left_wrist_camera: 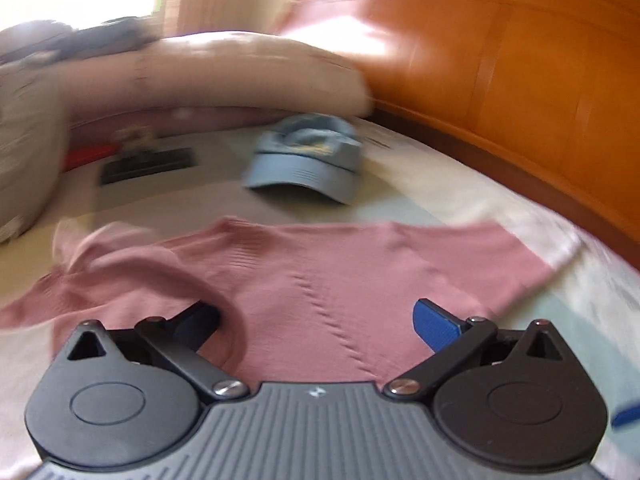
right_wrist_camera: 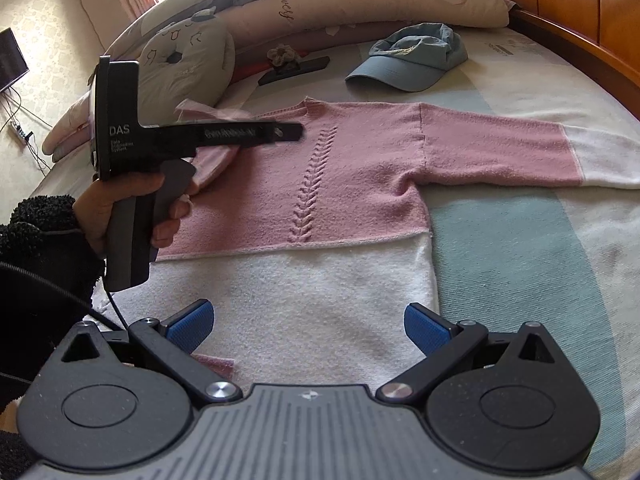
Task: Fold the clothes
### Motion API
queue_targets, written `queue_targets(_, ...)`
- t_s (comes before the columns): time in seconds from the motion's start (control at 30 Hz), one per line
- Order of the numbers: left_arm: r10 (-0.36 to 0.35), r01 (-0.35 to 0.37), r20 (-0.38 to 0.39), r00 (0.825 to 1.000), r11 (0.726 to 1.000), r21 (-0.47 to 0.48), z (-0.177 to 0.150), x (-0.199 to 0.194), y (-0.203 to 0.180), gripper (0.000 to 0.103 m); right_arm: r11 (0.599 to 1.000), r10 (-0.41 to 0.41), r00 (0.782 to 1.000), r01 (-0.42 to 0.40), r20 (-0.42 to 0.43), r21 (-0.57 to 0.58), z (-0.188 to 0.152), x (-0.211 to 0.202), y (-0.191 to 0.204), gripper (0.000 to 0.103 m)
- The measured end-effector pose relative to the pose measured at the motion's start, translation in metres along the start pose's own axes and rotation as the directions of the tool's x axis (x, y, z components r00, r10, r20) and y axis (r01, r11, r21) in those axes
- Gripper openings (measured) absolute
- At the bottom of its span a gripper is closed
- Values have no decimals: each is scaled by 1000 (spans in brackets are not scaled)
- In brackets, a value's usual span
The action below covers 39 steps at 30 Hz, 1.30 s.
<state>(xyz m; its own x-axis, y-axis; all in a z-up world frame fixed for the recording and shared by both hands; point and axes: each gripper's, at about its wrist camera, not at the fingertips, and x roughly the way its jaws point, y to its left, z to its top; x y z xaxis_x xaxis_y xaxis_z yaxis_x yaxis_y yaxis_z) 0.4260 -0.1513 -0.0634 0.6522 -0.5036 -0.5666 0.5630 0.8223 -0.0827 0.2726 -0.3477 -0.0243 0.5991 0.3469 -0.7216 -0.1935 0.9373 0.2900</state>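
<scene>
In the left wrist view, which is smeared by motion blur, the left gripper (left_wrist_camera: 316,320) sits at 6 o'clock with its blue-padded tongs spread wide and nothing between them, poised over the chest of a pink sweater (left_wrist_camera: 320,276) that lies across the bed sheet (left_wrist_camera: 460,184). A loose fold of the pink knit lies in front of the left finger, hiding most of its pad. At 12 o'clock from the sweater a blue baseball cap (left_wrist_camera: 306,168) lies on the sheet, apart from the knit; a beige pillow (left_wrist_camera: 224,76) runs behind it, and an orange wooden headboard (left_wrist_camera: 520,72) fills the 2 o'clock side. In the right wrist view the right gripper (right_wrist_camera: 308,328) is at 6 o'clock, tongs equally wide and empty, above the white lower band of the same pink sweater (right_wrist_camera: 360,160), which lies flat, front up, with a cable-knit line down its middle. One sleeve stretches toward 3 o'clock, ending in a white cuff. At 9 o'clock a hand (right_wrist_camera: 120,208) in a dark fleece sleeve (right_wrist_camera: 40,236) grips the black handle of the left gripper, whose fingers reach over the sweater's neckline; folded pink fabric lies under it. The cap (right_wrist_camera: 408,64) lies at 12 o'clock.
</scene>
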Motion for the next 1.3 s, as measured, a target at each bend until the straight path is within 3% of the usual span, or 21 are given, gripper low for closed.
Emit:
queue_targets(0.17, -82, 85, -48, 996, 993, 79, -1, 7, -17, 102, 1000, -15, 1000, 15, 8, 1, 0, -3, 1, 103)
queue_targets(0.33, -81, 82, -25, 996, 996, 38, 5, 0, -10, 102, 999, -29, 999, 28, 13, 19, 0, -5, -2, 103)
queue_targets(0.47, -4, 3, -36, 999, 1000, -20, 5, -8, 13, 102, 999, -29, 1000, 28, 13, 25, 0, -5, -4, 103)
queue_targets(0.6, 107, -112, -82, 991, 992, -59, -2, -26, 39, 102, 999, -30, 999, 30, 13, 17, 0, -4, -3, 103)
queue_targets(0.77, 258, -267, -115, 959, 961, -74, -19, -59, 73, 102, 999, -32, 999, 32, 14, 18, 1, -3, -3, 103)
queue_targets(0.9, 347, -374, -179, 921, 916, -146, -42, -75, 108, 102, 999, -30, 1000, 30, 3, 13, 3, 1, 1, 103)
queue_targets(0.97, 335, -387, -235, 912, 894, -225, -56, -78, 128, 102, 1000, -30, 1000, 30, -3, 5, 4, 3, 6, 103)
queue_targets(1.07, 315, -363, -200, 928, 885, -292, -60, -94, 138, 102, 999, -31, 999, 31, -8, -18, 5, 4, 14, 103)
queue_targets(1.13, 335, -372, -168, 927, 877, -305, -60, -104, 141, 102, 999, -36, 999, 35, -13, -29, 5, 5, 20, 103)
queue_targets(1.23, 321, -376, -210, 924, 864, -333, -64, -102, 154, 102, 998, -42, 999, 41, -20, -40, 6, 7, 28, 103)
queue_targets(1.3, 306, -359, -202, 930, 873, -330, -62, -109, 153, 102, 998, -48, 999, 47, -22, -50, 7, 8, 34, 103)
